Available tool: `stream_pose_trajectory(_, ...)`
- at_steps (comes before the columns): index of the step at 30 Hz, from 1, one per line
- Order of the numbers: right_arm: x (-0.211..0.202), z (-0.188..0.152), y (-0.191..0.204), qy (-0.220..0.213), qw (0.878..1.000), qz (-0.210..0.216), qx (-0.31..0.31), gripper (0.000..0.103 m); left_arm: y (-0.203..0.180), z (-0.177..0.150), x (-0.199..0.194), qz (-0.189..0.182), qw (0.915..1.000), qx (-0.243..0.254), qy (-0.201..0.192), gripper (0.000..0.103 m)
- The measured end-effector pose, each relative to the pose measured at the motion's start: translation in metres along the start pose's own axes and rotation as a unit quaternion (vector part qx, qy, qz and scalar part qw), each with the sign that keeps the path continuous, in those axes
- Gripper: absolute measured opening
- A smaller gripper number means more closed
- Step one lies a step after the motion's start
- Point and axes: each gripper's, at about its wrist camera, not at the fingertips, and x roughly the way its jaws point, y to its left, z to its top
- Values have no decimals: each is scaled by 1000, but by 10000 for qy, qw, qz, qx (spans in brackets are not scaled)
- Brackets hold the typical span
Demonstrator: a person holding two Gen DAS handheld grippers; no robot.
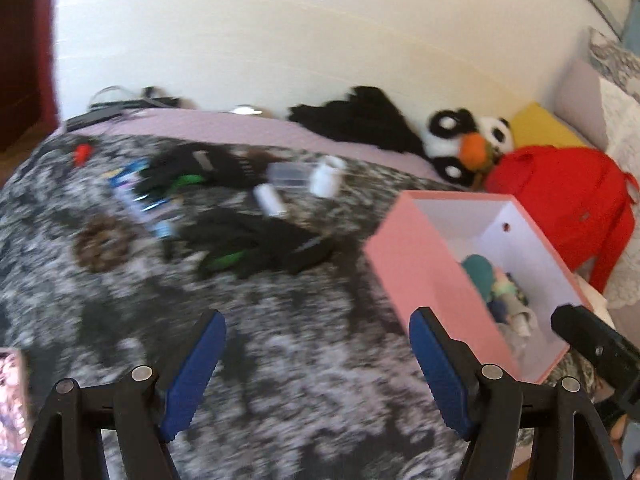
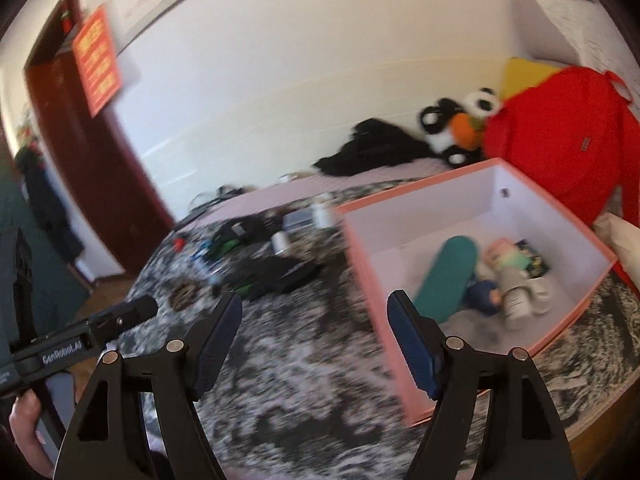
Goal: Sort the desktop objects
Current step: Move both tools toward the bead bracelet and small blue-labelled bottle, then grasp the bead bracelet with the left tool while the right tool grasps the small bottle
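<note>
A pink box [image 1: 416, 264] [image 2: 372, 280] sits on the grey patterned blanket; inside lie a teal object [image 2: 448, 276], a pastel toy [image 2: 506, 258], a grey bottle [image 2: 516, 300] and a dark blue item [image 2: 484, 296]. Loose items lie left of it: black gloves [image 1: 260, 244], white bottles [image 1: 326, 176] [image 1: 270, 198], a clear case [image 1: 288, 174], a pine cone [image 1: 102, 244], blue packaging [image 1: 136, 192] and a small red thing [image 1: 82, 154]. My left gripper [image 1: 316, 344] is open and empty above the blanket. My right gripper [image 2: 314, 320] is open and empty by the box's near corner.
A red backpack [image 1: 560, 196] [image 2: 560, 132], a panda plush [image 1: 464, 140] [image 2: 460, 128] and black cloth [image 1: 360, 120] lie by the white wall. Cables [image 1: 120, 104] lie at the far left edge. A brown door [image 2: 80, 152] stands left.
</note>
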Motion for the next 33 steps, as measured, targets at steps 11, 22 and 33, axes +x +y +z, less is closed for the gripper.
stream_pose_trajectory(11, 73, -25, 106, 543, 9951, 494, -666, 78, 131, -10, -18, 741, 9936, -849, -53, 79)
stream_pose_trajectory(22, 231, -14, 179, 1093, 9836, 731, -1237, 78, 220, 22, 81, 1182, 9833, -1329, 385, 79)
stream_pose_trajectory(33, 413, -19, 204, 1851, 9714, 573, -1373, 58, 274, 40, 207, 1561, 9733, -1356, 995, 79)
